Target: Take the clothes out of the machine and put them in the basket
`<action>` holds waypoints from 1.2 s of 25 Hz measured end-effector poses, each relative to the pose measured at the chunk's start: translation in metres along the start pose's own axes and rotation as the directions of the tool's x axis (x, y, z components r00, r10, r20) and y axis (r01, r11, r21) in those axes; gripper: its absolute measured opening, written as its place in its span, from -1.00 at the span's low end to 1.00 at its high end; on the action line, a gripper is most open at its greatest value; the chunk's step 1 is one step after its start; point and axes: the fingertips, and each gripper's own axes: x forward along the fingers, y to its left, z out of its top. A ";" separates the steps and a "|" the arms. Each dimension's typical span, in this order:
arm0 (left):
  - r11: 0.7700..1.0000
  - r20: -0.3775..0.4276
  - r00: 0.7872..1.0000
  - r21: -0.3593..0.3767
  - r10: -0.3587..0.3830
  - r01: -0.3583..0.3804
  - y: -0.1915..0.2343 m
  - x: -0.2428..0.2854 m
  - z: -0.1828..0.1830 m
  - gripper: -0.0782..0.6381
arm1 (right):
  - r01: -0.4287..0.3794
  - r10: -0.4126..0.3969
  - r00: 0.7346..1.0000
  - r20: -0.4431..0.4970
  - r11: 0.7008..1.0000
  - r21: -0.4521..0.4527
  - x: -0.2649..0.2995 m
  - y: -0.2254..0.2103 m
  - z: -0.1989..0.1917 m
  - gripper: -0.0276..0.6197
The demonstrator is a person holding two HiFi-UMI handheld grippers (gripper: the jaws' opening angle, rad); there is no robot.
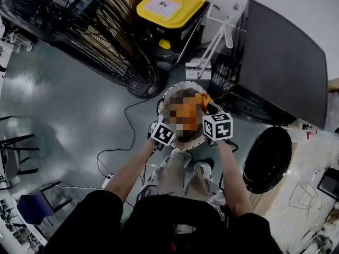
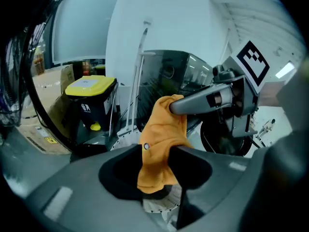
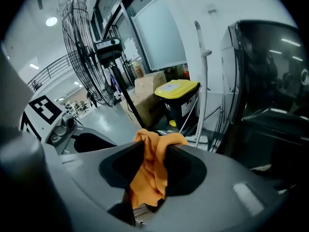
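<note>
Two handheld grippers meet in front of the person, both clamped on one orange garment [image 2: 166, 124]. The left gripper [image 2: 159, 170] has its jaws closed on a lower fold of the cloth, which bunches up and hangs down between the pads. The right gripper [image 3: 152, 166] is likewise pinched shut on the fabric. Seen from the left gripper's camera, it grips the garment's top edge, higher than the left one. The cloth is held in the air between the two tools, with no part of it resting on anything.

Directly beneath the garment sits a round white basket [image 1: 165, 95] with slatted sides, standing on the grey floor [image 1: 79, 115]. From the head view the cloth appears to hang over the basket's middle, though a mosaic patch covers much of that spot.

Just right of the basket, the round dark door [image 1: 267, 157] of the washing machine [image 1: 280, 62] stands swung open. The machine itself is a dark box further back on the right.

A black cable [image 1: 127, 126] trails across the floor to the left. Beyond the basket stands a black bin with a yellow lid [image 1: 169, 7], and at the far left a large black wire-caged fan [image 1: 79, 25].
</note>
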 end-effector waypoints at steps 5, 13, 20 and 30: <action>0.997 0.012 1.000 -0.071 -0.012 0.013 0.003 -0.004 -0.013 -0.22 | -0.007 0.014 0.991 -0.131 0.999 0.054 0.016 -0.002 -0.043 -0.07; 0.994 0.054 0.998 -0.105 -0.010 0.015 0.005 -0.016 -0.015 -0.22 | -0.014 0.018 0.994 -0.104 0.999 0.039 0.010 0.013 -0.051 -0.08; 0.995 0.102 0.995 -0.099 -0.023 0.033 -0.005 -0.028 -0.006 -0.23 | -0.012 0.013 1.000 -0.009 0.998 0.057 -0.011 0.016 -0.032 -0.15; 0.996 0.187 0.982 -0.075 -0.039 0.054 -0.031 -0.053 0.015 -0.29 | -0.005 -0.018 0.987 0.160 0.990 0.138 -0.082 0.013 -0.015 -0.27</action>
